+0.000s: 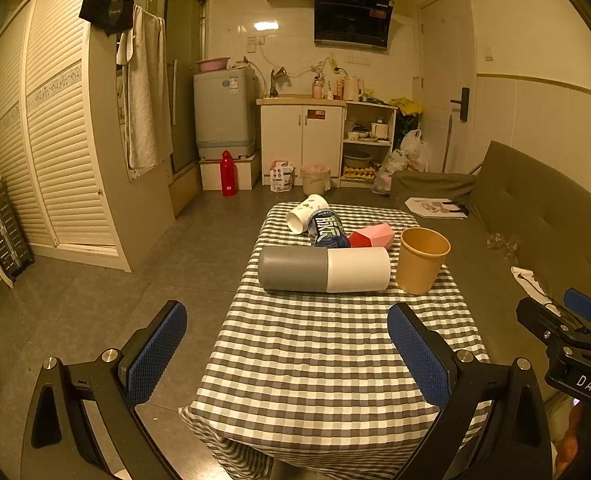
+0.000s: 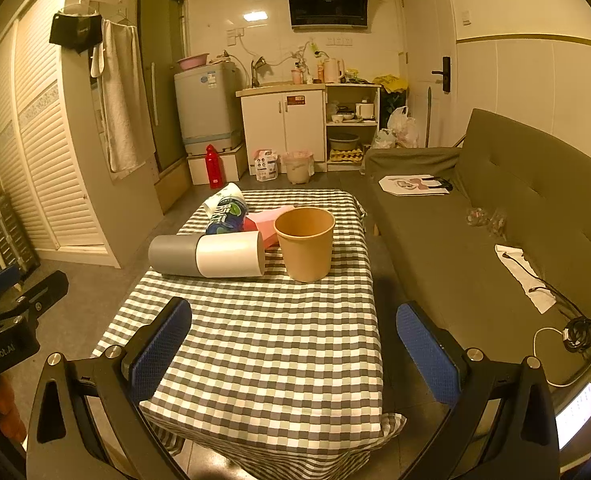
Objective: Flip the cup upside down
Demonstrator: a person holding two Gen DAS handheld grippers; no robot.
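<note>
A tan paper cup (image 1: 423, 260) (image 2: 305, 242) stands upright, mouth up, on the checked table (image 1: 335, 360) (image 2: 263, 360). Beside it lie a grey-and-white cylinder cup (image 1: 323, 269) (image 2: 207, 256), a pink faceted cup (image 1: 371, 236) (image 2: 261, 224), a blue-labelled cup (image 1: 327, 230) (image 2: 227, 216) and a white printed cup (image 1: 305, 213) (image 2: 219, 198), all on their sides. My left gripper (image 1: 287, 356) is open and empty above the table's near left edge. My right gripper (image 2: 295, 354) is open and empty above the table's near end, well short of the cups.
A green sofa (image 2: 495, 220) runs along the table's right side, with a cable (image 2: 575, 334) and paper on it. Tiled floor lies to the left. Kitchen cabinets (image 1: 301, 140), a washing machine (image 1: 223, 114) and a bin (image 1: 315, 180) stand at the far wall.
</note>
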